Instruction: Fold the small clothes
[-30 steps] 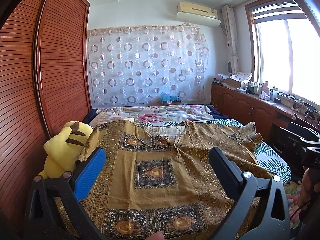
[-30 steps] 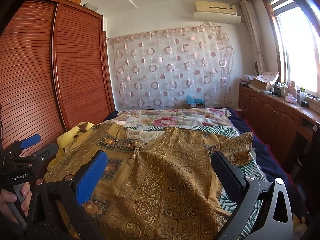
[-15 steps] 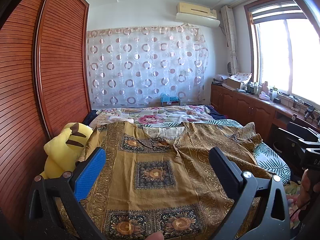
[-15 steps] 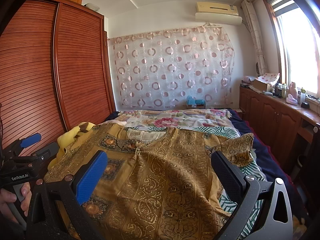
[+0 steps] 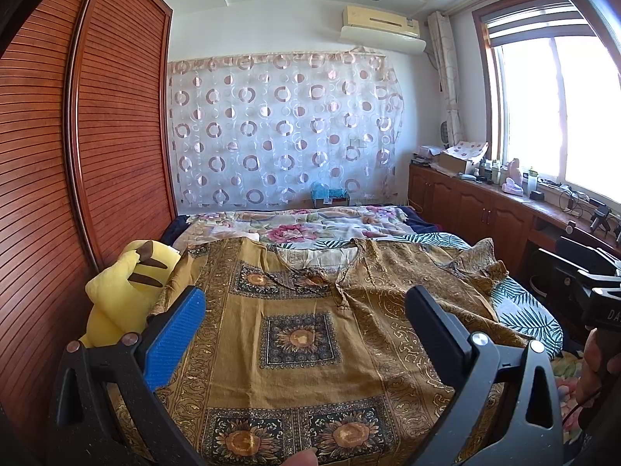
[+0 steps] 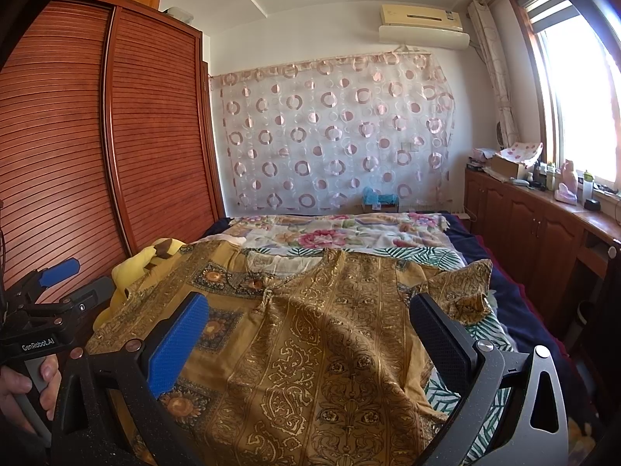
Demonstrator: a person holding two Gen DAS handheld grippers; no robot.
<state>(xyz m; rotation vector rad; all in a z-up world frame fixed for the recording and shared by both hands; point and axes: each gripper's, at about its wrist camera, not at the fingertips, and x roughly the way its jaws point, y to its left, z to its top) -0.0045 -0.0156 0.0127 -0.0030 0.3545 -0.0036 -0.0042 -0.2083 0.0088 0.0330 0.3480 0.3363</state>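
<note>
Both grippers, left (image 5: 302, 310) and right (image 6: 306, 318), fingers spread wide, holding nothing, above the bed's near edge. Garment (image 5: 302, 334) lies flat; left side touches yellow plush (image 5: 116, 295) at bed's (image 6: 520, 310) left edge, right sleeve crumpled short of right edge.

A red-brown slatted wardrobe (image 5: 77, 163) lines one wall. Beside it, on the far wall, hangs a sheer curtain with circles (image 5: 283, 132), an air conditioner (image 5: 382, 27) above it. Opposite the wardrobe, a bright window (image 5: 555, 105) lights low wooden cabinets (image 5: 469, 209).
</note>
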